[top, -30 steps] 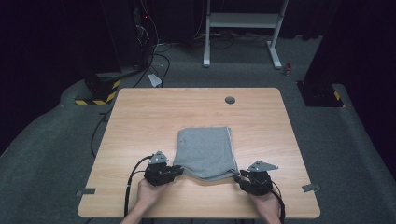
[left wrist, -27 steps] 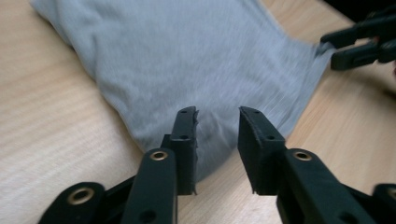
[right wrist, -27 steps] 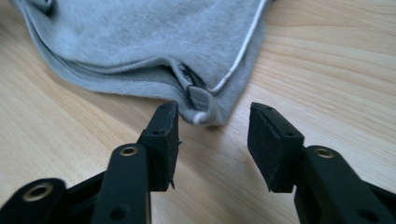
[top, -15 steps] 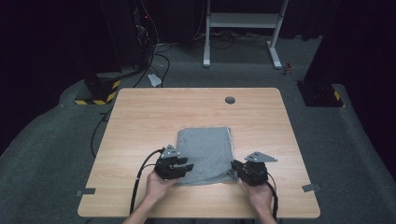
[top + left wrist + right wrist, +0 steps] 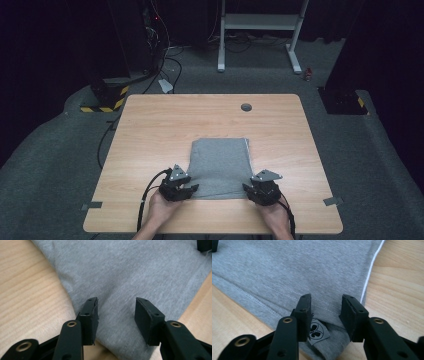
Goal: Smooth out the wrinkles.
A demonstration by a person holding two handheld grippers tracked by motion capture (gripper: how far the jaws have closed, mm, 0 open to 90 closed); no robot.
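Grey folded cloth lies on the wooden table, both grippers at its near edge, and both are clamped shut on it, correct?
Not quite. The grey folded cloth does lie on the wooden table with both grippers at its near edge, but neither is shut: the left gripper and the right gripper are open over the fabric, as the two gripper views show.

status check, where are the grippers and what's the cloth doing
Left gripper and right gripper open, at the near corners of the folded grey garment. Garment flat on the table, not gripped. Nothing in the way.
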